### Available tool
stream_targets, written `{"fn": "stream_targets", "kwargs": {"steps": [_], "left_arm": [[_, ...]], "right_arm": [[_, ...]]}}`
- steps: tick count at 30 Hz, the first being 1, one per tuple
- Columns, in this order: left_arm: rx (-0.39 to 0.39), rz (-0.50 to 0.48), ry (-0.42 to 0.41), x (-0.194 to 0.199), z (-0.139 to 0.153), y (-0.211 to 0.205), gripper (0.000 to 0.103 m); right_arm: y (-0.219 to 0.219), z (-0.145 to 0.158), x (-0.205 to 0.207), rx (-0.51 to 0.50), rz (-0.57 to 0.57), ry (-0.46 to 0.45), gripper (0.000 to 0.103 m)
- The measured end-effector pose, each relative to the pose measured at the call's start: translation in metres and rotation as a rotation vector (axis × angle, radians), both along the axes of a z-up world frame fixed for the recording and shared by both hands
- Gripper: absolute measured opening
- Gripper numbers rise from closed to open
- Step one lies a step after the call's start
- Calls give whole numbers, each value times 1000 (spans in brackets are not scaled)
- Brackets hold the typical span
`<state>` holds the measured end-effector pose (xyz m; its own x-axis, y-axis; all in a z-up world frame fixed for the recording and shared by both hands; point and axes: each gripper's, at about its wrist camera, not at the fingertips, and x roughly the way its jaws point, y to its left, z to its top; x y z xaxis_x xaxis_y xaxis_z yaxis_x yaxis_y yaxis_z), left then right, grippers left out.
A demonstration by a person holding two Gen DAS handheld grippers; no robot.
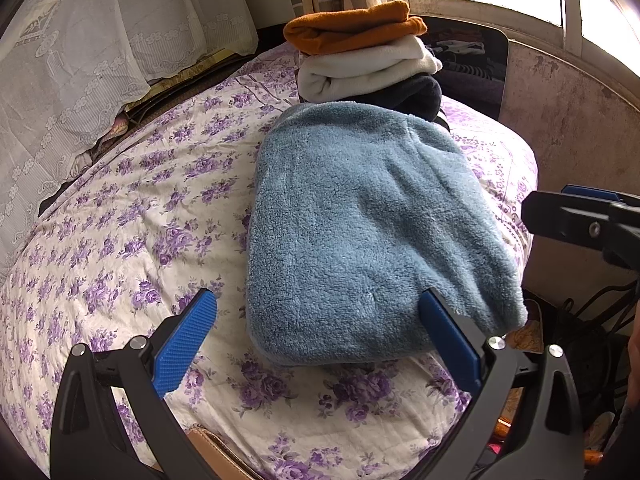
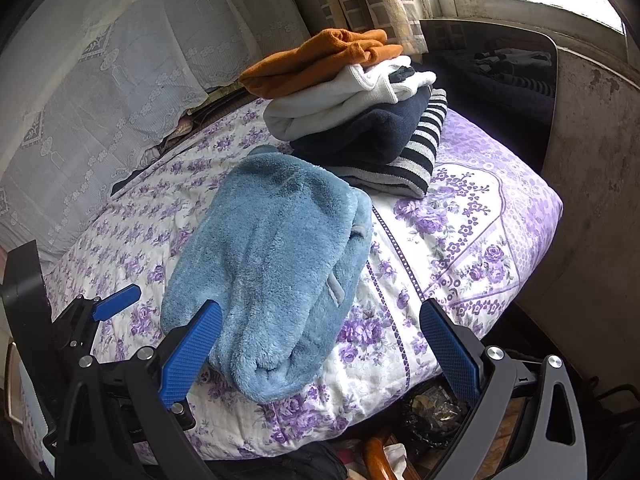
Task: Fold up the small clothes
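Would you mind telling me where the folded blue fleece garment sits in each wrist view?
Left wrist: blue fleece garment fills centre-right, beyond the open left gripper.
Right wrist: blue fleece garment lies centre-left, nearest the left finger.
Shared landmark: the folded stack topped by the orange garment behind it.

Folded fleece [image 1: 360, 224] — on the bedspread [image 1: 132, 216]; stack of folded clothes [image 1: 360, 56] just behind it — touching.

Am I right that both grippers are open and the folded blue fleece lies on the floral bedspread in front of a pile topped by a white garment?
Not quite: the pile is topped by an orange garment; the white one lies beneath it, as the right wrist view shows. The rest stands.
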<state>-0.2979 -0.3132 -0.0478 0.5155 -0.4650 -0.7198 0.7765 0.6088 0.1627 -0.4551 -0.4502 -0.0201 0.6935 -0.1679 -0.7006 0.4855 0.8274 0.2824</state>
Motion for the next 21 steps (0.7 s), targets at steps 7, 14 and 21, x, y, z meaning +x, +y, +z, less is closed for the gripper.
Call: {"fn": "stream_targets", "kwargs": {"steps": [7, 14, 21], "left_arm": [[1, 0, 0, 0, 0, 0, 99], [2, 0, 0, 0, -1, 0, 99], [1, 0, 11, 1, -2, 3, 99]], "right_arm": [[1, 1, -1, 0, -1, -2, 99], [-1, 1, 0, 1, -1, -1, 99], [-2, 1, 0, 2, -1, -2, 99]]}}
